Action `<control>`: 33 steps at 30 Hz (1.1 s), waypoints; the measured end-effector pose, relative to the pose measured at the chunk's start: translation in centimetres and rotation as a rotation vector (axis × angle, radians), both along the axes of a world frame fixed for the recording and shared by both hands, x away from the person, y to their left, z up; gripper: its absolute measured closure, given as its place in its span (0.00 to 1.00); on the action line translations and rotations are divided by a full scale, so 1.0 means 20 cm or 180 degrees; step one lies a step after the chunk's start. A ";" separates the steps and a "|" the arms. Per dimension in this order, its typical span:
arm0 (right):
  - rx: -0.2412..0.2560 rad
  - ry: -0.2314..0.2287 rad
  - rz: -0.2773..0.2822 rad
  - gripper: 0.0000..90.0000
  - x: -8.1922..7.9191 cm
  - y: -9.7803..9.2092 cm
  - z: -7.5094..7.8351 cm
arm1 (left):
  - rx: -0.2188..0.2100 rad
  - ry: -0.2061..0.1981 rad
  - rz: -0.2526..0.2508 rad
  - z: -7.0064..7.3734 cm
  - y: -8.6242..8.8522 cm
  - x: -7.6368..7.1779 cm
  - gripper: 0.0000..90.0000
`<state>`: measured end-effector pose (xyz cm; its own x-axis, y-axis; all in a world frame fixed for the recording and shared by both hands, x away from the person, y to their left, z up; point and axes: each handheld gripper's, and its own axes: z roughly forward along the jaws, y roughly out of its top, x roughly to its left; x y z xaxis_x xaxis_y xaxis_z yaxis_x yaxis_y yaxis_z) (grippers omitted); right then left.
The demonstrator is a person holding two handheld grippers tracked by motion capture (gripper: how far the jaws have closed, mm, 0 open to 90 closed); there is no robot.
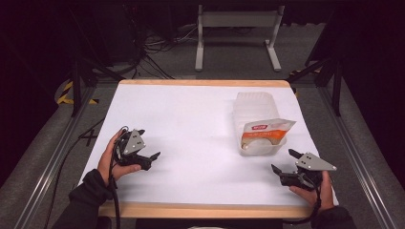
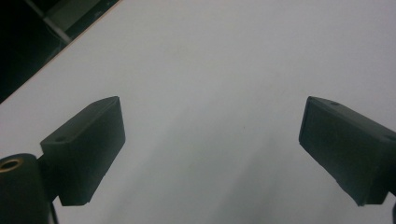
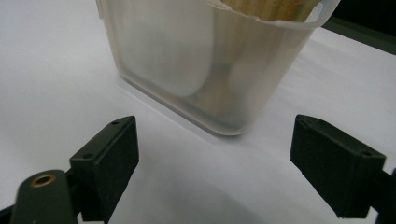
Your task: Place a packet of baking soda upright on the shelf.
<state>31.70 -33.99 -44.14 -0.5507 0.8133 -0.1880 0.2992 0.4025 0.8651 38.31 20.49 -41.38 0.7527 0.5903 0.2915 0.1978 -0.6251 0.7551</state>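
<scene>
Black jaws of my right gripper (image 3: 215, 168) rise spread wide with nothing between them, and straight ahead of them, near but not touching, stands the translucent plastic tub (image 3: 210, 70) on the white table (image 3: 56, 70). From above, I see the same right gripper (image 1: 285, 163) at the near right of the table, its open jaws aimed up and to the left at the tub's near short end (image 1: 260, 148), so the tub lies forward and slightly to the left of it. That tub runs its long axis away from me, toward the far edge, and an orange-and-white pouch (image 1: 265, 131) sits in its near half, its top sticking up over the rim. My left gripper (image 1: 154, 157) rests at the near left, well apart from the tub, jaws likewise parted and empty, facing bare table (image 2: 210, 56). My right hand is plainly the nearer one, so I judge the reach falls to it: a short push forward brings the jaws to the tub's near wall or, lifted a little, to the pouch top, which I take to be the easier thing to pinch
</scene>
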 end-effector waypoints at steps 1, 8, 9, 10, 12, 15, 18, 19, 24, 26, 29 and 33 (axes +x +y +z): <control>-0.0004 0.0001 -0.0003 0.18 0.00 0.00 0.00 | 0.0000 0.0002 0.0004 0.00 0.01 -0.01 0.09; 0.0020 -0.0009 -0.0004 0.17 0.00 0.00 0.00 | -0.0064 -0.0011 0.0112 -0.02 0.12 -0.04 0.09; 0.0026 -0.0015 -0.0020 0.17 0.00 0.00 0.00 | -0.0081 -0.0030 0.0127 -0.02 0.14 -0.05 0.09; 0.0040 -0.0013 -0.0022 0.17 0.00 -0.01 0.00 | -0.0136 -0.0020 0.0148 -0.03 0.16 -0.05 0.09; 0.0044 -0.0016 -0.0023 0.17 0.00 -0.01 0.00 | -0.0200 0.0010 0.0190 -0.03 0.20 -0.06 0.09; 0.0048 -0.0019 -0.0024 0.17 0.00 -0.01 0.00 | -0.0303 0.0031 0.0233 -0.04 0.25 -0.08 0.09; 0.0046 -0.0011 -0.0029 0.16 0.00 -0.01 0.00 | -0.0380 0.0012 0.0304 -0.03 0.31 -0.10 0.09; 0.0053 -0.0011 -0.0032 0.16 0.00 -0.01 0.00 | -0.0393 0.0026 0.0311 -0.04 0.32 -0.10 0.09; 0.0090 -0.0018 -0.0046 0.16 0.00 -0.02 0.00 | -0.0620 0.0117 0.0410 -0.06 0.40 -0.12 0.08; 0.0097 -0.0017 -0.0045 0.16 0.00 -0.02 0.00 | -0.0679 0.0161 0.0451 -0.07 0.43 -0.13 0.09; 0.0106 -0.0020 -0.0047 0.16 0.01 -0.02 0.00 | -0.0721 0.0182 0.0501 -0.10 0.45 -0.14 0.09; 0.0124 -0.0032 -0.0053 0.16 0.01 -0.02 0.01 | -0.0656 0.0244 0.0541 -0.17 0.47 -0.17 0.08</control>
